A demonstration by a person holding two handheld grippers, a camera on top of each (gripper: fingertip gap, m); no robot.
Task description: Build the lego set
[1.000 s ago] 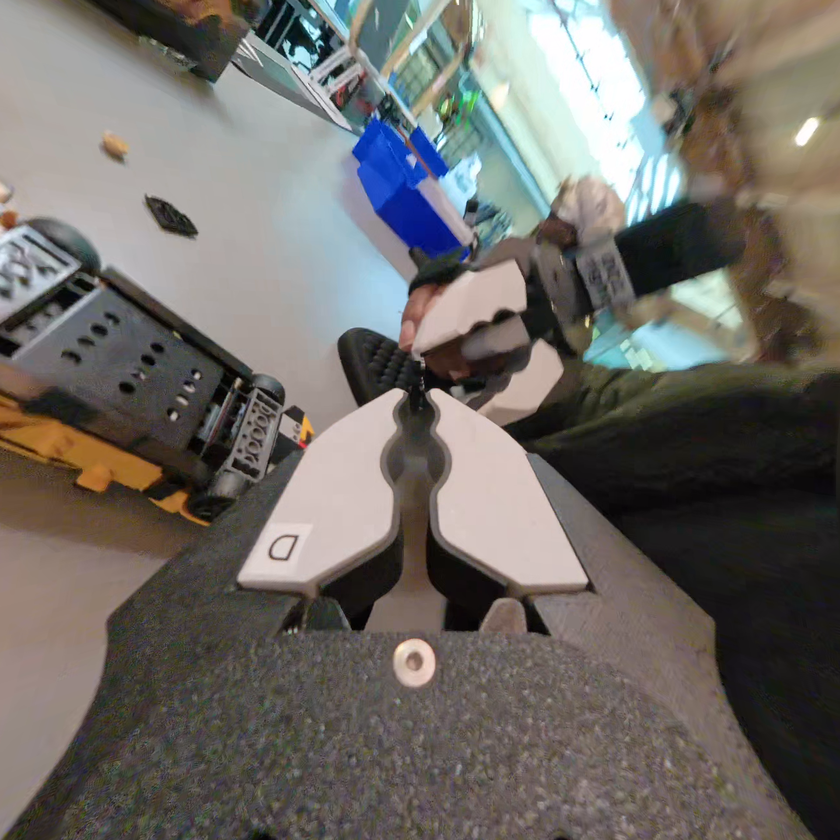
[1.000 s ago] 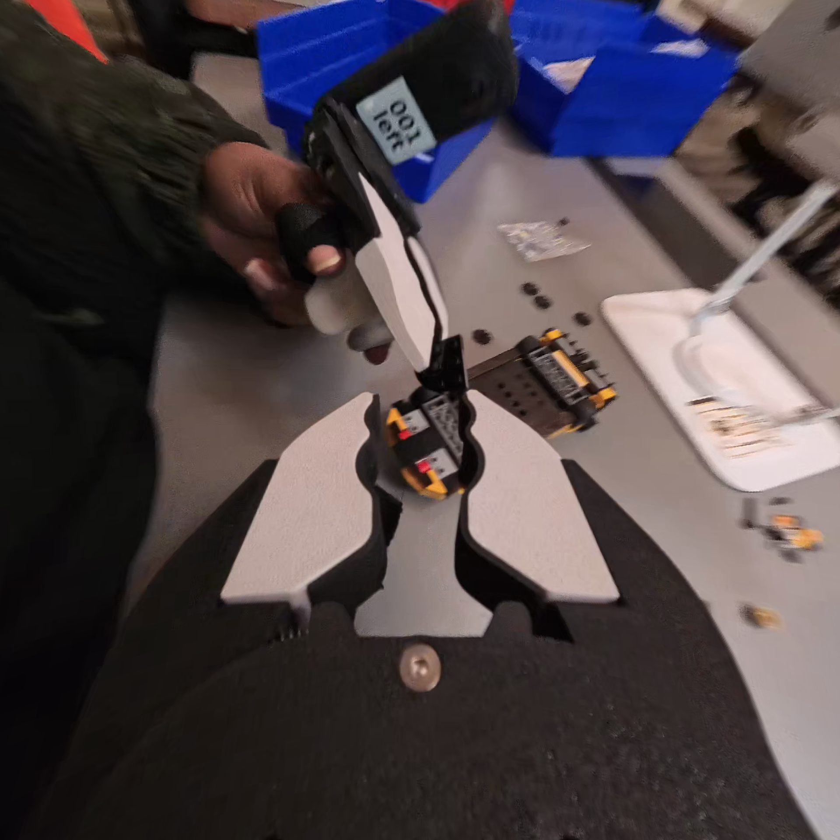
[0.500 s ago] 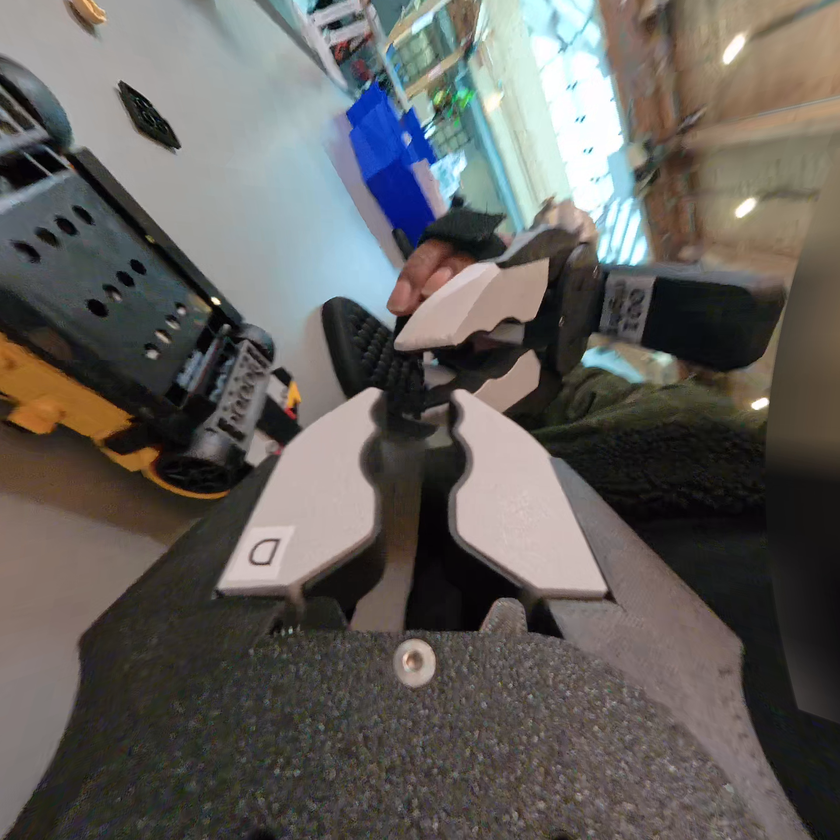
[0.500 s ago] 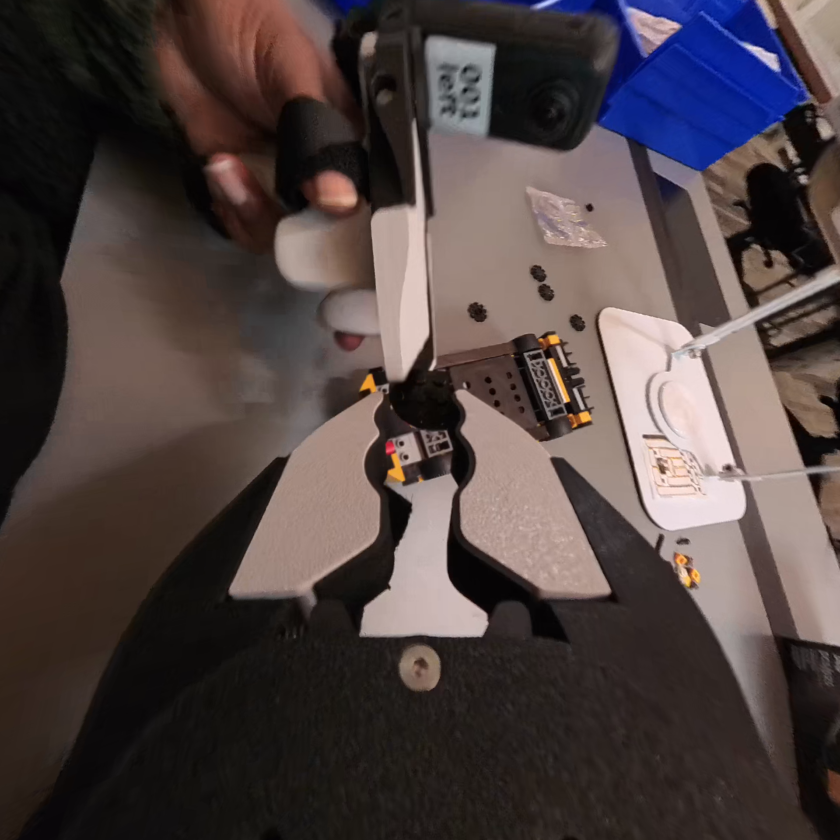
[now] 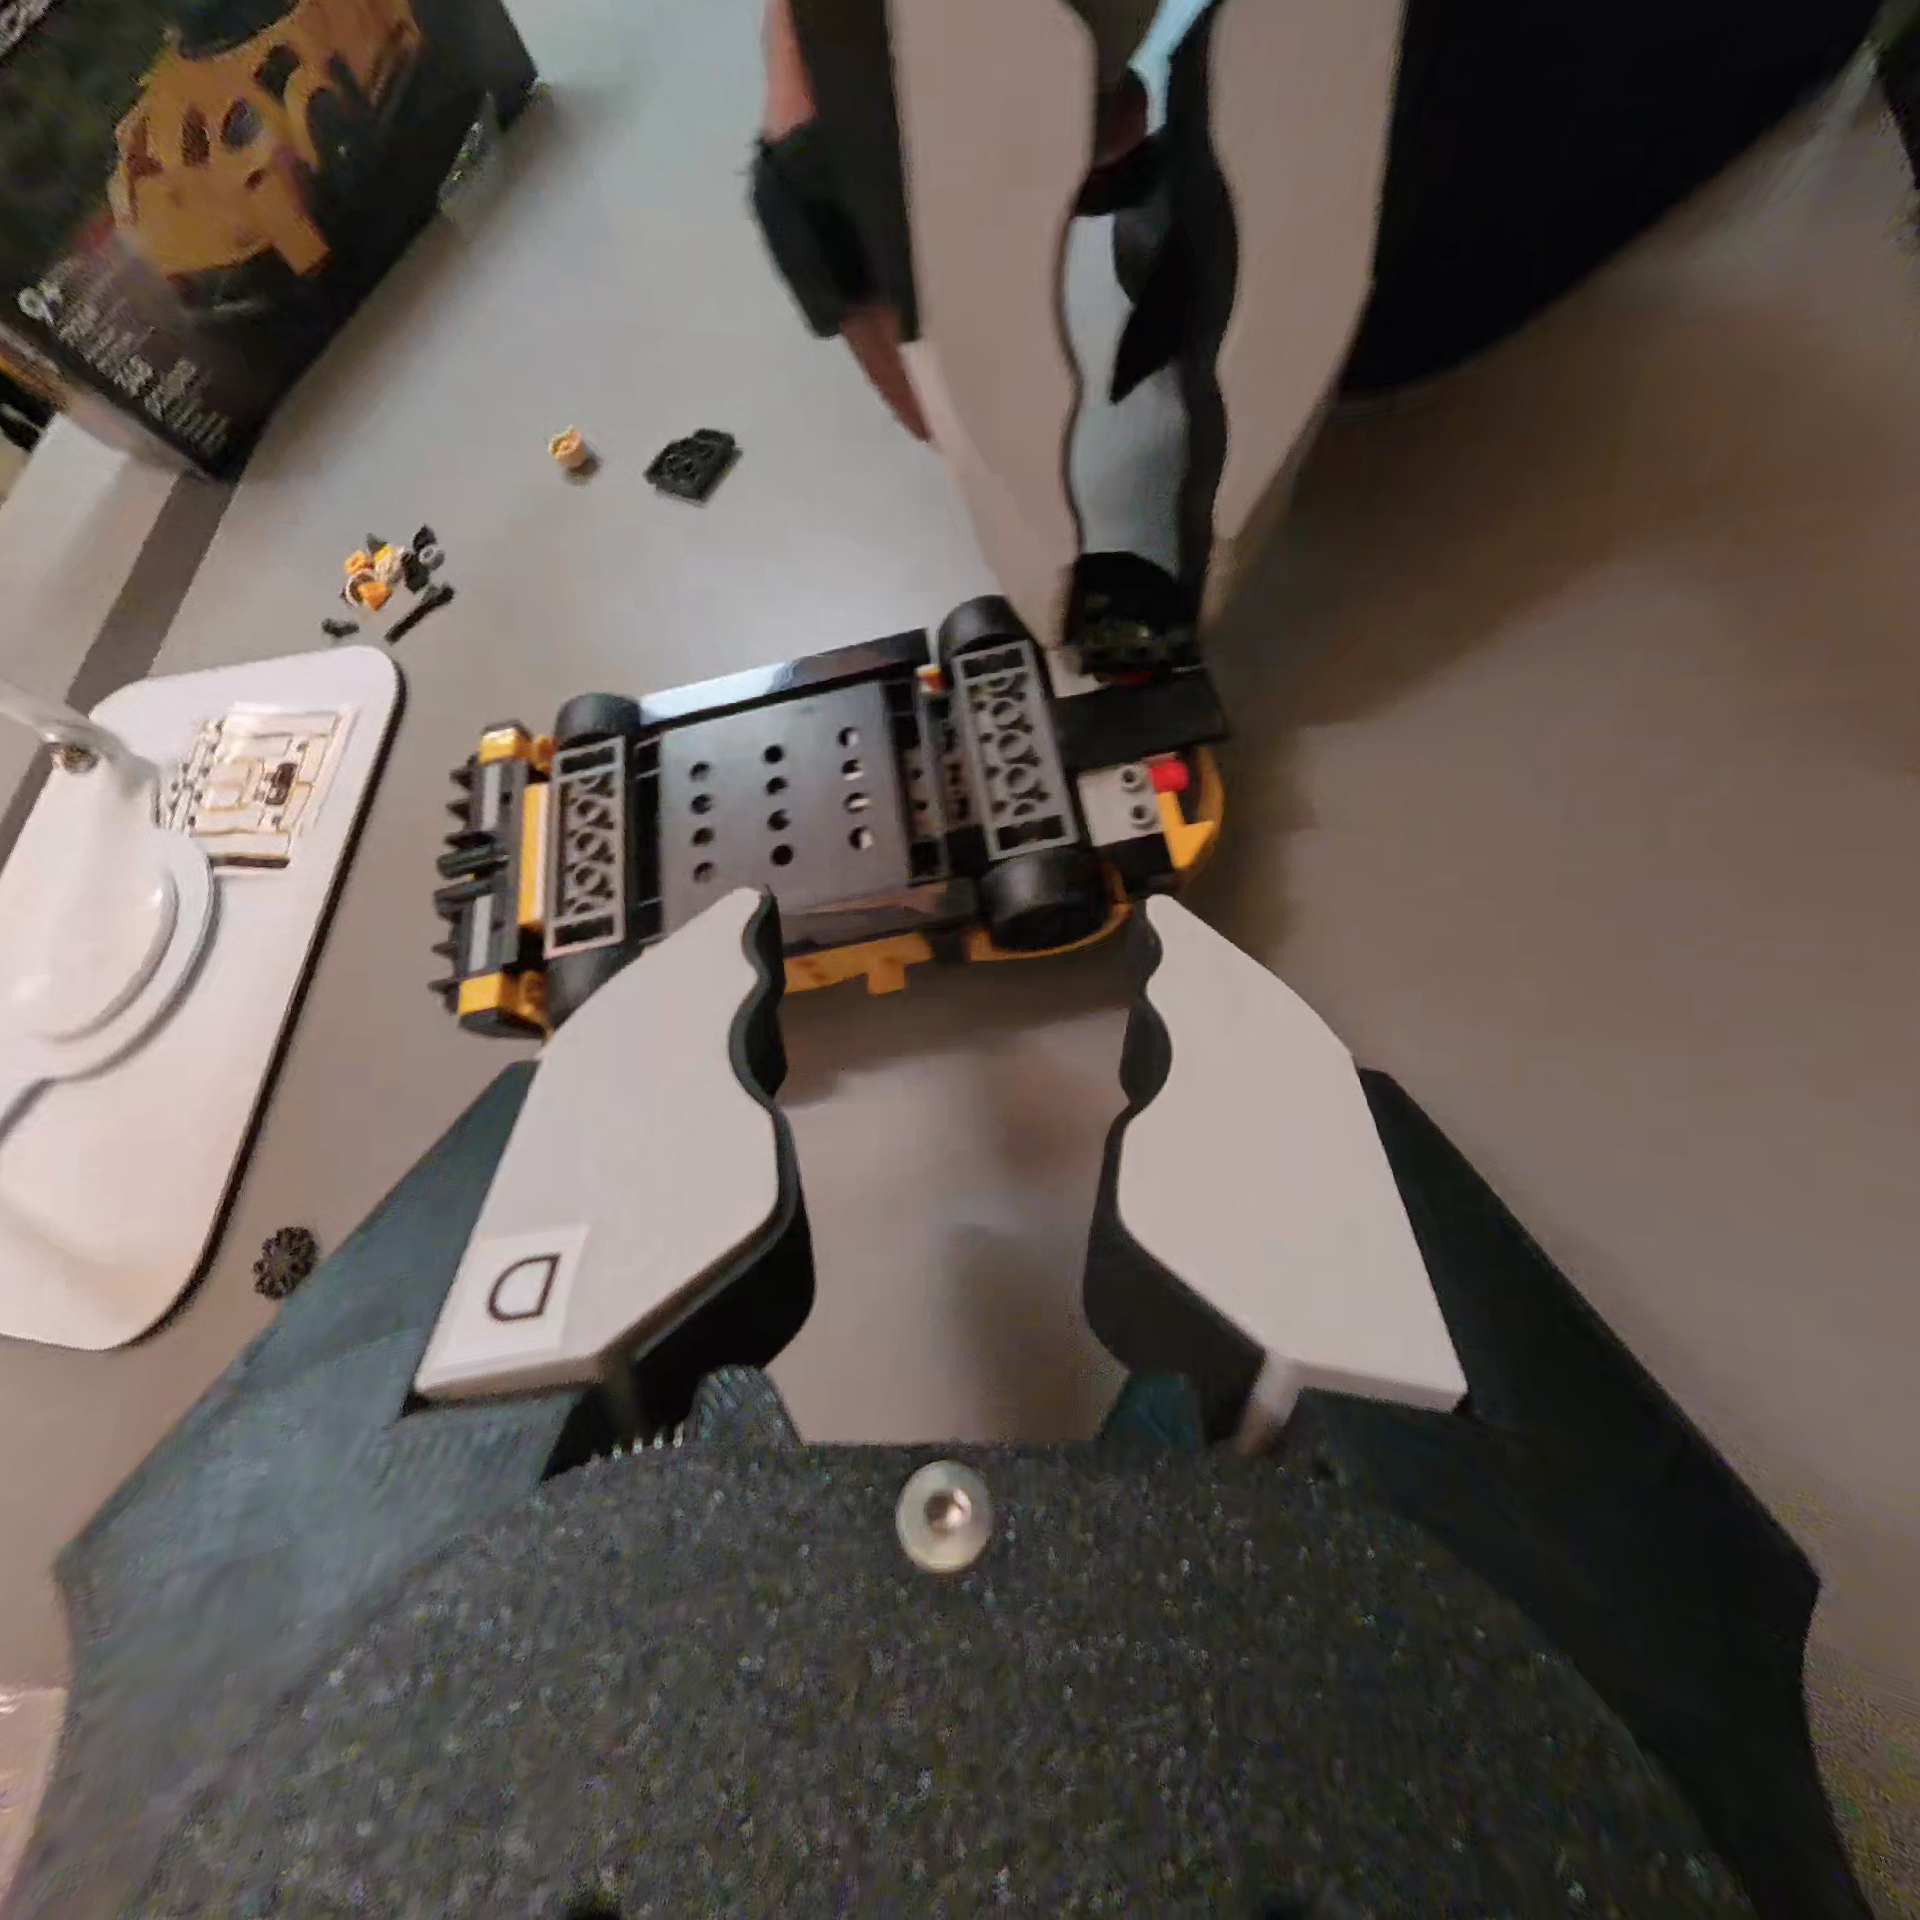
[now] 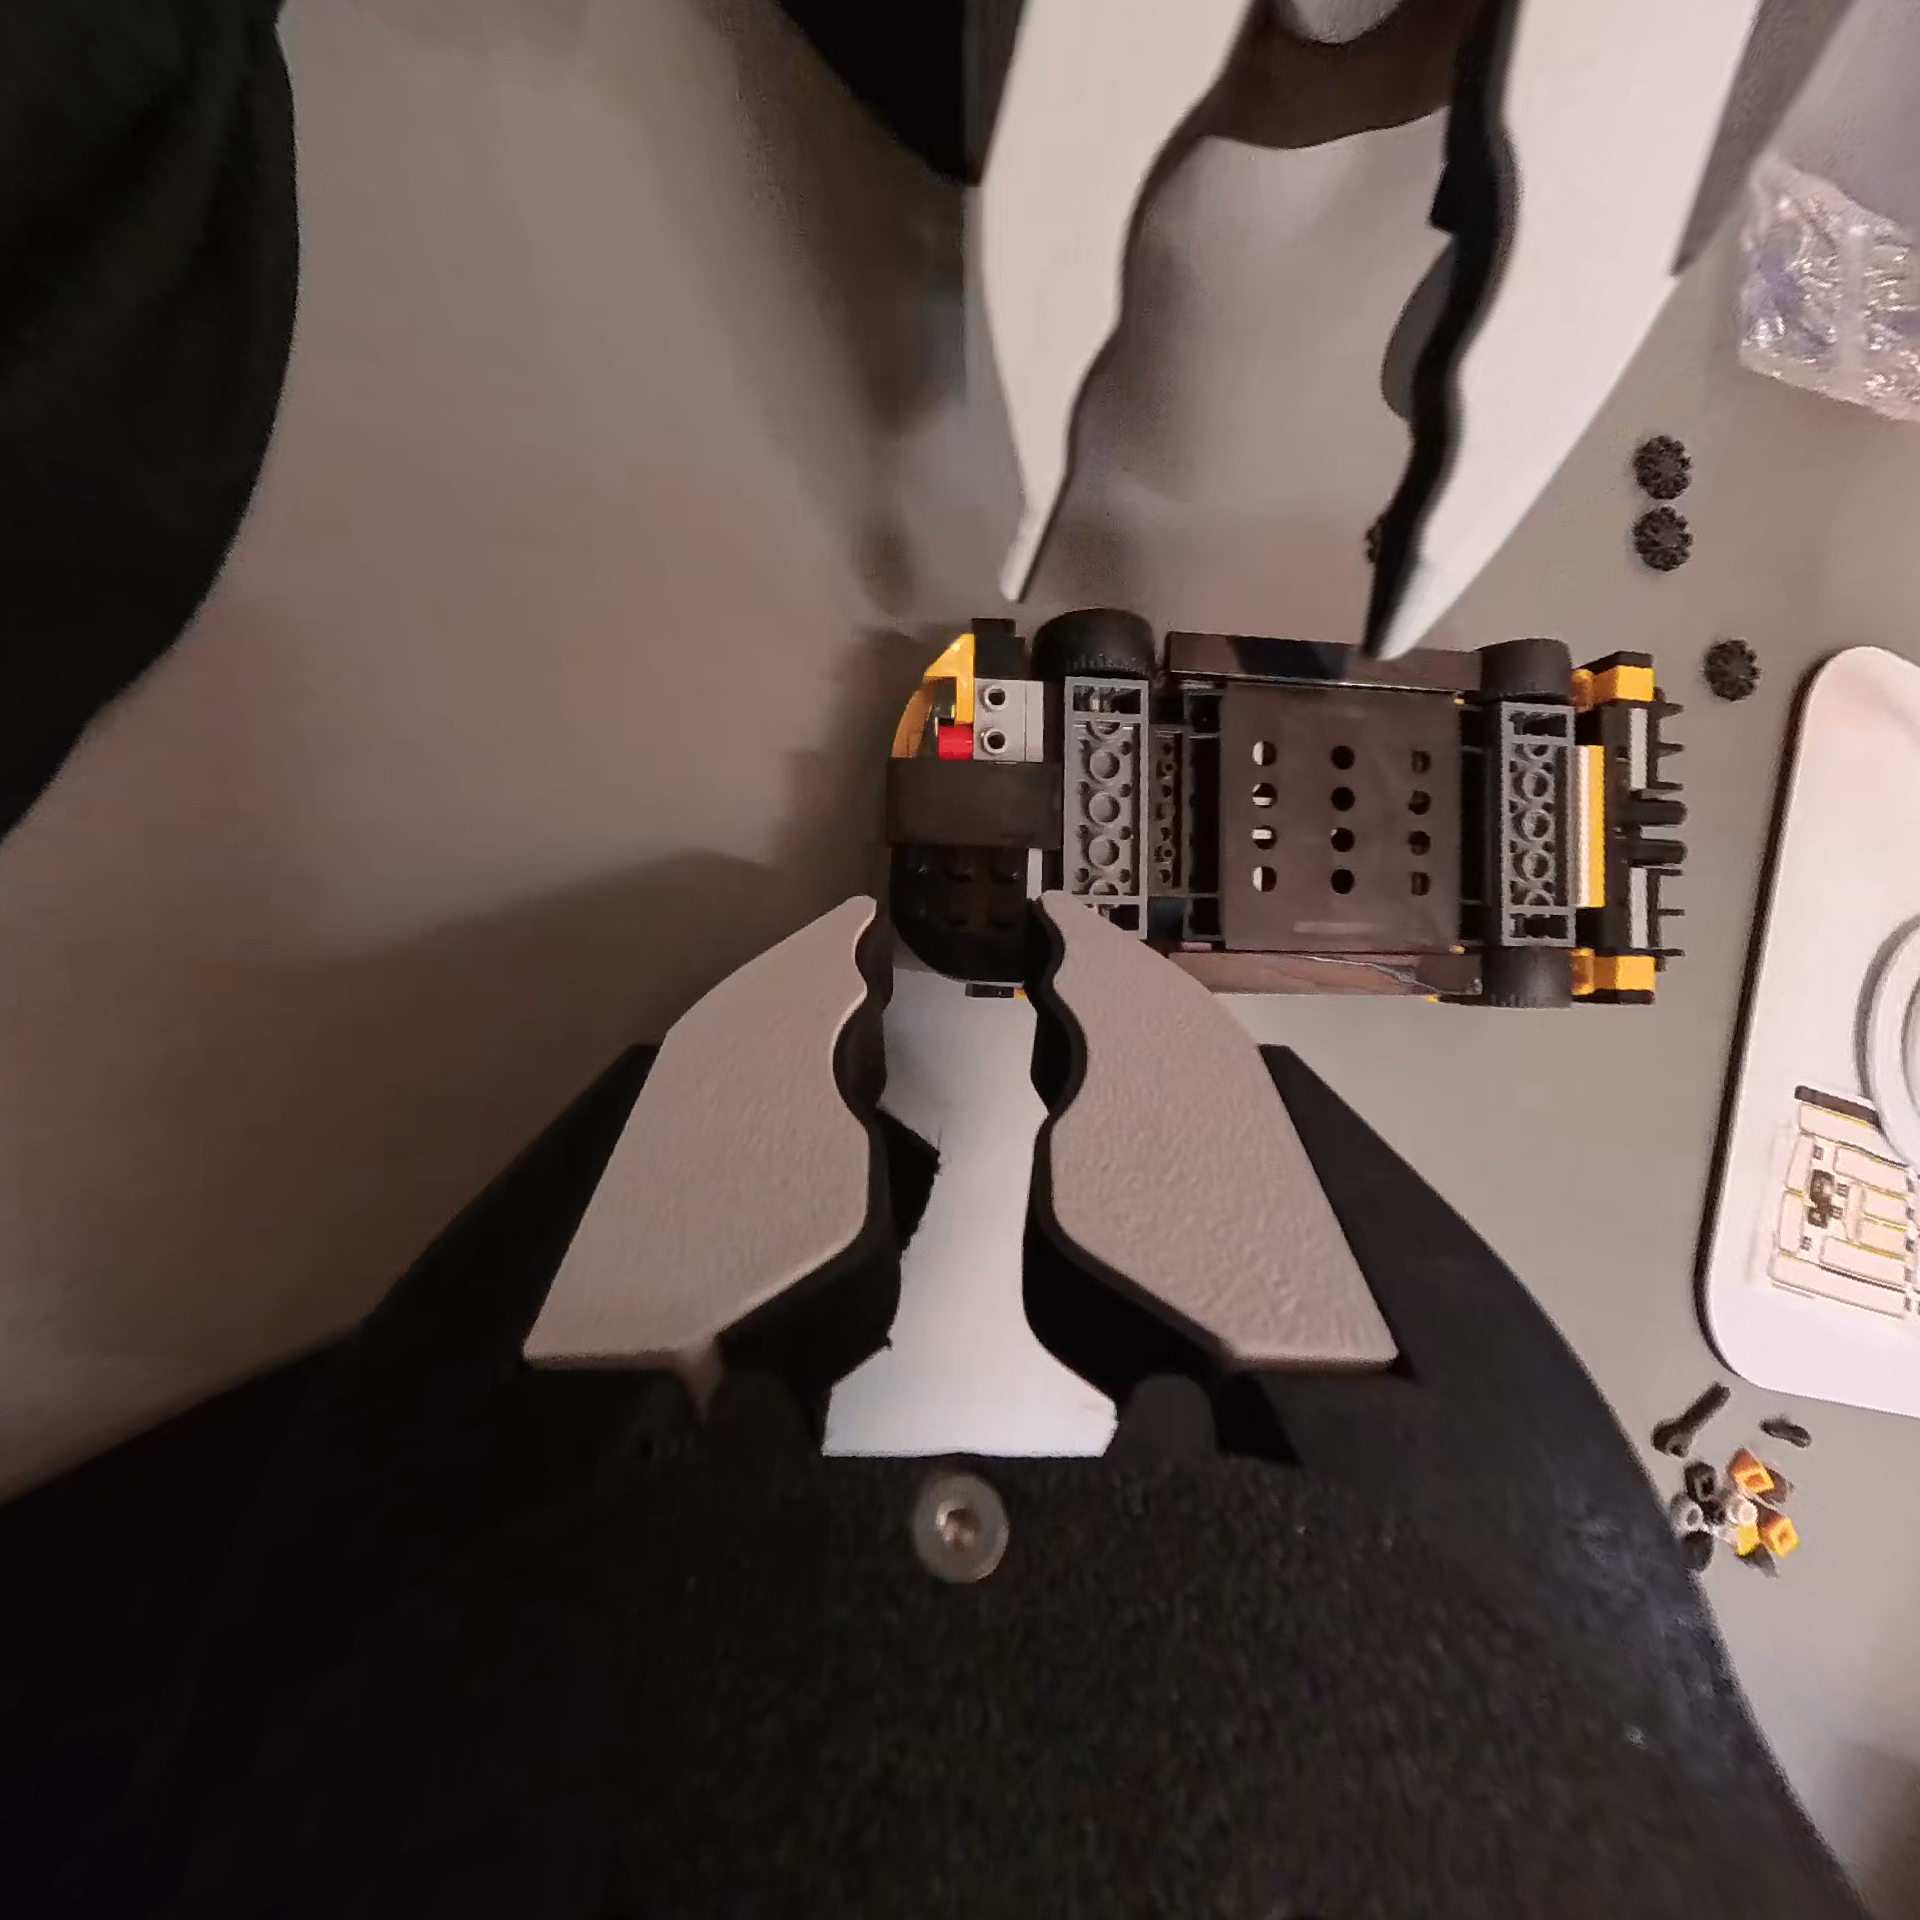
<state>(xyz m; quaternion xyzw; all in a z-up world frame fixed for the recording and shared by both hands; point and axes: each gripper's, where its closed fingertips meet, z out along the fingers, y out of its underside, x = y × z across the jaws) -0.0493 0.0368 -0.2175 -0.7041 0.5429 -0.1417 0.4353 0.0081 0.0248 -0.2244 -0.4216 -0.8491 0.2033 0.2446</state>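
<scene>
An upside-down black and yellow lego car [image 5: 831, 800] lies on the grey table [image 5: 1558, 935]; it also shows in the right wrist view [image 6: 1340, 821]. My left gripper [image 5: 956, 914] is open and empty, just above the car's near side; in the right wrist view it [image 6: 1216, 613] comes in from the top. My right gripper [image 6: 954, 909] is shut on a small black piece [image 6: 961, 904] at the car's end with the red stud. In the left wrist view it [image 5: 1132, 582] reaches down from the top with that piece [image 5: 1127, 613].
A white plate with a sticker sheet [image 5: 156, 935] lies beside the car, also seen at the right [image 6: 1849, 1143]. The set's box [image 5: 208, 208] stands far left. Loose small parts [image 5: 390, 566], a black grille [image 5: 691, 462], black gear discs [image 6: 1662, 499] and a plastic bag [image 6: 1839, 281] lie around. Left tips and right tips are each some 20 centimeters from the black grille [image 5: 691, 462].
My left gripper has opened and let go of the small black piece. The right gripper now holds it down at the car's end. Both grippers have swung to look down on the car.
</scene>
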